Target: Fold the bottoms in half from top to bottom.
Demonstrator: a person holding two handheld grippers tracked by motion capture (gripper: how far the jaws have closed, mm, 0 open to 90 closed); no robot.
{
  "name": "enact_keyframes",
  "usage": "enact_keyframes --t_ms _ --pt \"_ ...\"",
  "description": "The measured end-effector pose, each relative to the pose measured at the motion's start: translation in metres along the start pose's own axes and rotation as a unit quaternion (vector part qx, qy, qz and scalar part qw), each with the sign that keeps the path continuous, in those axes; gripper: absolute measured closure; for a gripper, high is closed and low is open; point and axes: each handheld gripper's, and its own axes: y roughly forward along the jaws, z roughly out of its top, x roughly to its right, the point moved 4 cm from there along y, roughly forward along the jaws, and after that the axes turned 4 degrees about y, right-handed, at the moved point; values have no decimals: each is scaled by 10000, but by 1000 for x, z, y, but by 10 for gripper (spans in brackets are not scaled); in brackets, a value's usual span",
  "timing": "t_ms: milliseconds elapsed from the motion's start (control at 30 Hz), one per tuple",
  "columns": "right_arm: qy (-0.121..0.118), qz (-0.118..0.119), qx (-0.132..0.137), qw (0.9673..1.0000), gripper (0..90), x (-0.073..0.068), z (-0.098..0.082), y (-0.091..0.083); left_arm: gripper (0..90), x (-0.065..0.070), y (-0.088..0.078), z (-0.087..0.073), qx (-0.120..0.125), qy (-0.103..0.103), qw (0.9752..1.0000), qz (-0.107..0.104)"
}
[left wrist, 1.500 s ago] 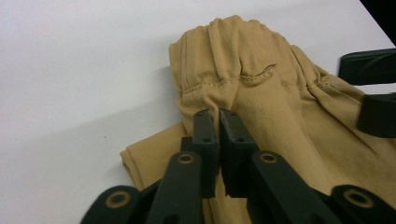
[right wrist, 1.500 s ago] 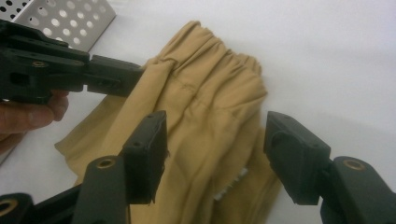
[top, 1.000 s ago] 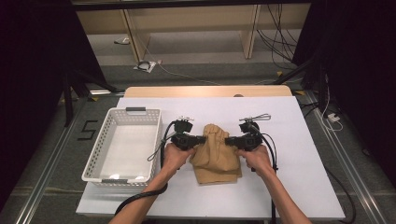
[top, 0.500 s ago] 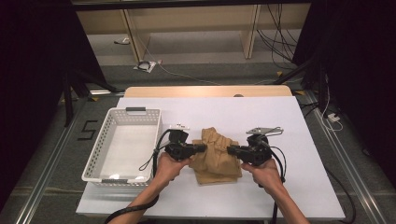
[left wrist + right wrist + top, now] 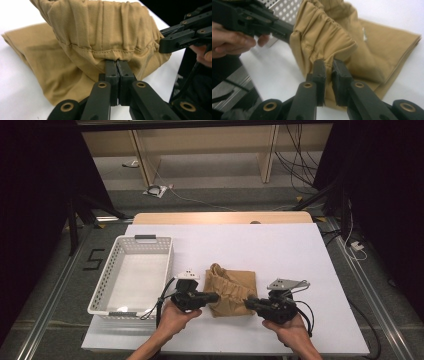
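The tan garment (image 5: 231,291) sits between the two grippers, bunched up with its gathered waistband lifted off the white table (image 5: 280,250). The left gripper (image 5: 214,297) has its jaws pressed tight together on the waistband hem, seen close up in the left gripper view (image 5: 117,65). The right gripper (image 5: 248,304) pinches the opposite end of that band, cloth squeezed in the narrow gap between its jaws (image 5: 329,65). The rest of the fabric trails flat on the white surface beyond the jaws. Just outside the left gripper stands a white perforated basket (image 5: 131,277), its rim near the hand. Past the table's far edge a wooden strip (image 5: 220,217) shows, then grey floor with loose cables (image 5: 160,190) and pale shelving legs (image 5: 141,165). Dark curtains (image 5: 35,195) close in on both sides.
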Motion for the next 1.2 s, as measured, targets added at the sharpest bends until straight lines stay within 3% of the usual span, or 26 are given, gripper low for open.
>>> enact_keyframes --t_ms 367,667,1000,1067,1200 --pt "-256 98 -352 9990 822 -17 -27 -3 883 8 -6 -21 -276 209 9994 21" --pt "-324 116 -619 9975 835 -23 -44 1 876 9 -9 -34 -359 161 9992 -4" --pt "-319 90 -665 9972 836 -22 -47 1 830 11 -24 -35 -398 136 9991 53" --pt "-304 84 -681 9972 836 -22 -47 1 792 9 -29 -35 -430 61 9990 130" --pt "-299 73 -726 9969 836 -22 -49 2 835 0 -42 -29 -308 -115 9981 524"
